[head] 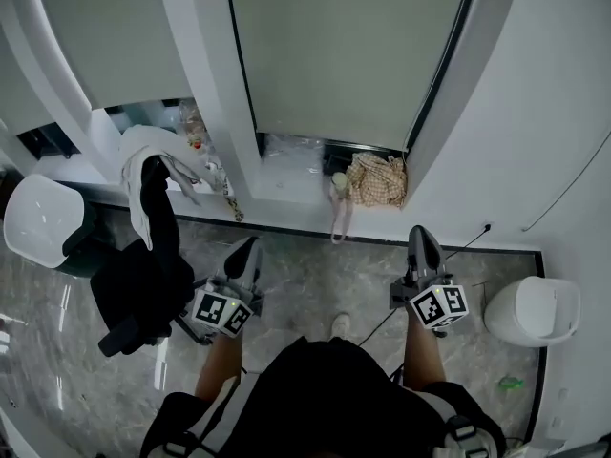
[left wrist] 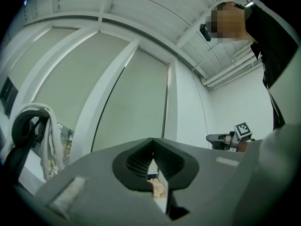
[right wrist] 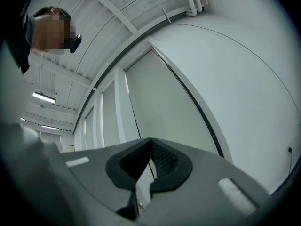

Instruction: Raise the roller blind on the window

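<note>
The left gripper [head: 245,248] and right gripper [head: 421,233] are each pressed together, pinching nothing. The roller blind [head: 344,55] is cut off at the top.

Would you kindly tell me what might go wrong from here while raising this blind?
1. The checked bag sits on the sill below the roller blind; reaching in may knock it off.
2. A cable crosses the floor by the person's shoe, so a step forward may snag it.
3. The left tool and right tool are both shut and empty, and no pull cord is in view.
</note>
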{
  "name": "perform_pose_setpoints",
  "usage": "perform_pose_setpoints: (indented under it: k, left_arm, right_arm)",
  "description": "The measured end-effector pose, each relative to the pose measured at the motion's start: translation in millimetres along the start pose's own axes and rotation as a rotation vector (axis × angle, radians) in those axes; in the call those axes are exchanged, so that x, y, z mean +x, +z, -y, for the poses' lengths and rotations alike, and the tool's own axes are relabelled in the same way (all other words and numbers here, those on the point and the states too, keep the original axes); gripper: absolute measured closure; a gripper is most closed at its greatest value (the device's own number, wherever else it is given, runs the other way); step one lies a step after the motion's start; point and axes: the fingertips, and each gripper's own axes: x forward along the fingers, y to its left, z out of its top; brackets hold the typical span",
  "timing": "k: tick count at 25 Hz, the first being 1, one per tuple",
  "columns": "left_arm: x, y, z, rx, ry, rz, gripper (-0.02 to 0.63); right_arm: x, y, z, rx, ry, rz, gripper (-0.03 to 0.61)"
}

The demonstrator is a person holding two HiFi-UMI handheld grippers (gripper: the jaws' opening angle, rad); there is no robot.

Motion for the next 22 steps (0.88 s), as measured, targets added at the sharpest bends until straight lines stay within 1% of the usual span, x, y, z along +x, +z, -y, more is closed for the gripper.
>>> perform_pose_setpoints:
  k: [4, 7, 9, 14, 17, 19, 22]
  left_arm:
    - [36.3, -3.9, -3.0, 0.010, 0.018, 0.017, 0.614]
    - [67.6, -12.2, 4.2, 0.015, 0.010, 0.025, 0.614]
    - [92.2, -19.2, 9.8, 0.004, -0.003, 0.028, 0.614]
    - [158.6, -47.9, 32.5, -0.041, -0.085, 0.014, 0.614]
    - [188.2, -60.8, 57.4, -0.083, -0.156, -0.030, 0.614]
    - [201.7, -68.3, 67.7, -0.086, -0.195, -0.052, 0.614]
    - [222.4, -76.7, 68.5, -0.082, -0.235, -0.082, 0.614]
  right_arm:
    - [30.6, 8.5, 23.5, -0.027, 0.044, 0.011, 0.574]
    - [40.6, 15.1, 51.6, -0.028, 0.041, 0.020, 0.574]
    - [44.9, 20.2, 70.4, -0.033, 0.033, 0.020, 0.574]
    - [44.4, 35.4, 108.8, -0.037, -0.004, 0.030, 0.574]
    - [32.8, 38.0, 133.5, -0.016, -0.047, 0.043, 0.574]
    - [29.0, 37.5, 146.2, 0.001, -0.077, 0.034, 0.574]
    - [29.3, 31.4, 160.9, 0.019, -0.118, 0.023, 0.574]
